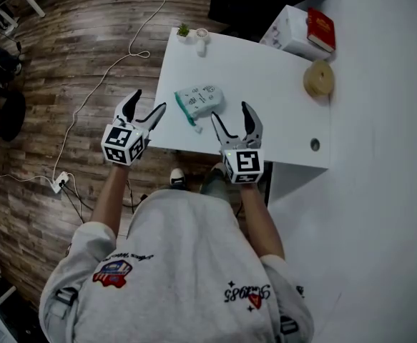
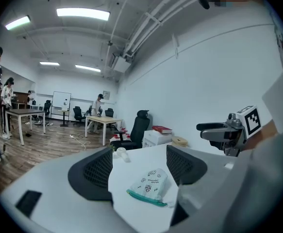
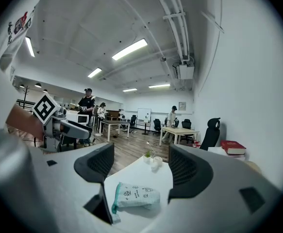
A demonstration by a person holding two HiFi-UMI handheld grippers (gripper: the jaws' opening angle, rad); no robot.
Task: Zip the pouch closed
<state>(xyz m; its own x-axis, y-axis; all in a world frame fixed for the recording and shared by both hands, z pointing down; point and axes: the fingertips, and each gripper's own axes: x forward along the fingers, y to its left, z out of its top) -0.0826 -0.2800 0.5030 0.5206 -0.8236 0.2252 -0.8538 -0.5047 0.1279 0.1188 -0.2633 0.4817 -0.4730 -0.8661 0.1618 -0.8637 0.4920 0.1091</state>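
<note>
Both grippers hold their jaws wide apart with nothing between the pads. The left gripper hangs just off the left edge of the white table. The right gripper hangs over the table's near edge, and neither touches anything. The pouch lies flat on the table a little beyond the tips, between the two grippers. It shows framed between the jaws in each gripper view, but farther out than the pads reach. Its long axis runs roughly left to right across the table, slightly slanted. The teal zip edge closes off its left end and runs from far-left to near-right. That puts the zip on the left gripper's side, which sees it broadside, while the right gripper sees it at the pouch's left end. A small pale tab at the near end of the zip may be the pull, though it is too small to be sure. That end lies closer to the right gripper's left jaw. My judgement is that the coming move turns on this slant: one gripper should pin the pouch body while the other meets the zip along its line.
</note>
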